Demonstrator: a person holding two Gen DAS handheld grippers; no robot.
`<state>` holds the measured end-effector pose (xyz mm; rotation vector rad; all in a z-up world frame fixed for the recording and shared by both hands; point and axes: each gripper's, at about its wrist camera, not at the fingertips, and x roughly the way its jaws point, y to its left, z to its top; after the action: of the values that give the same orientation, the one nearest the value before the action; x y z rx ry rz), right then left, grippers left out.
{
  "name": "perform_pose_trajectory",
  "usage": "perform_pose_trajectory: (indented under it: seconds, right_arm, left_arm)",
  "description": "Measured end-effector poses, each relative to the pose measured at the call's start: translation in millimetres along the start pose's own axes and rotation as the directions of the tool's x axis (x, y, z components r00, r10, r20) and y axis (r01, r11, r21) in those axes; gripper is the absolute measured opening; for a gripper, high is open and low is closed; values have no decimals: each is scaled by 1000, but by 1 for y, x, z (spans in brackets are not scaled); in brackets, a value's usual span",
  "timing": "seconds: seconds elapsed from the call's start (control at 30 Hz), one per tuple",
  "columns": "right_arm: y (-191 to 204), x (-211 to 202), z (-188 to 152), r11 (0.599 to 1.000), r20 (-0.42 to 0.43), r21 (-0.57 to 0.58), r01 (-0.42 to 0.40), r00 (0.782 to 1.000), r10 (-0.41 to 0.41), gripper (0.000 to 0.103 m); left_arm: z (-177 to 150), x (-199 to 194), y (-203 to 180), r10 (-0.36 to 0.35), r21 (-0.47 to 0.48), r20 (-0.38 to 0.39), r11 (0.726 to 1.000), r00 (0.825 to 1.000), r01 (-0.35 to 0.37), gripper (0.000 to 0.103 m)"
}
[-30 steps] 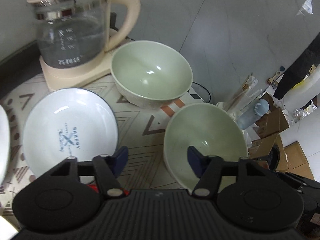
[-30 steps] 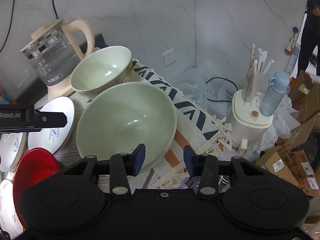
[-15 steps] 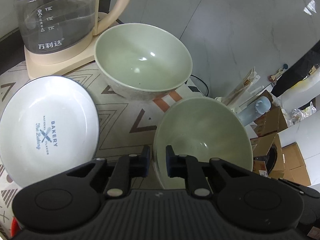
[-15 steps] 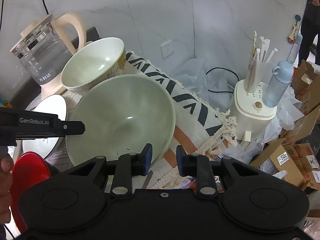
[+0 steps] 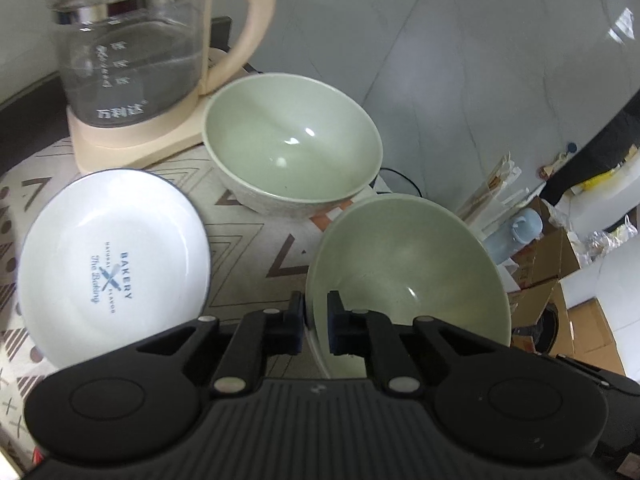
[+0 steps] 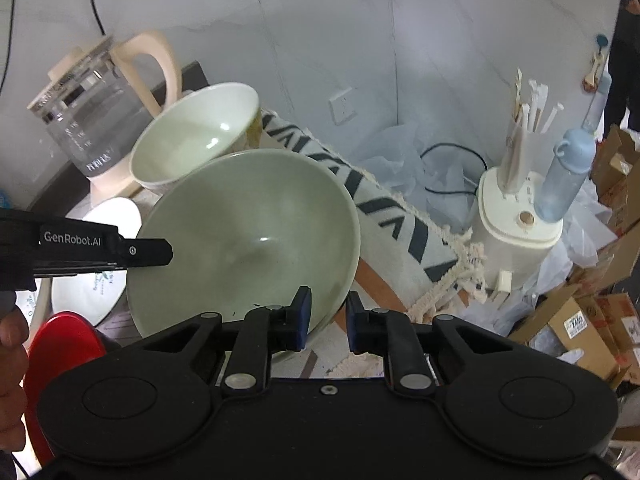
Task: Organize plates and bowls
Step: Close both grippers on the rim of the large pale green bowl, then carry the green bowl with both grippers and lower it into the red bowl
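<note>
Two pale green bowls are on the patterned cloth. The near bowl (image 5: 404,264) is tilted, and my left gripper (image 5: 316,322) is shut on its left rim. In the right wrist view, my right gripper (image 6: 328,320) is shut on the right rim of the same bowl (image 6: 244,236), while the left gripper (image 6: 100,248) reaches in from the left. The far green bowl (image 5: 292,152) stands upright by the kettle and shows in the right wrist view (image 6: 192,136). A white "Bakery" plate (image 5: 112,256) lies to the left.
A glass kettle (image 5: 132,48) on a cream base stands at the back left. A red plate (image 6: 60,352) and white plates (image 6: 84,288) lie at the left. Off the table's right edge are a cream appliance (image 6: 516,232), a blue bottle (image 6: 568,176) and cardboard boxes (image 6: 592,320).
Both grippers closed from open onto opposite rims of the near green bowl. The bowl is now tilted and raised a little.
</note>
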<state>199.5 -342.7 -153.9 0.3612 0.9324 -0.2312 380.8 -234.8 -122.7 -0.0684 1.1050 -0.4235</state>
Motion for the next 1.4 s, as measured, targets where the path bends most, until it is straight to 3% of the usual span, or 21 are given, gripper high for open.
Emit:
perform_pose_trajectory:
  seconds: [0.37,0.67,1.0,1.4]
  right_arm:
    - [10,-34,15,988,47,-93,-120,991,125,18]
    - [31,-53,19,953,58,-204,-224,969,240,18]
    - [53,-69,9,899,37,-302,-318,938,344,18]
    - [80,-73,-12,832,-11,-404,-380,912,411,18]
  left_arm:
    - [-14,-62,3,78,-128,107,990,991,-64,10]
    - [-34,-105,16,164,-240,185,964,969,-117,10]
    - [-67,-136,30,254,-343,221,924,942,-169,10]
    - [-108,-154,52,329,-449,223,870,918,-203,10]
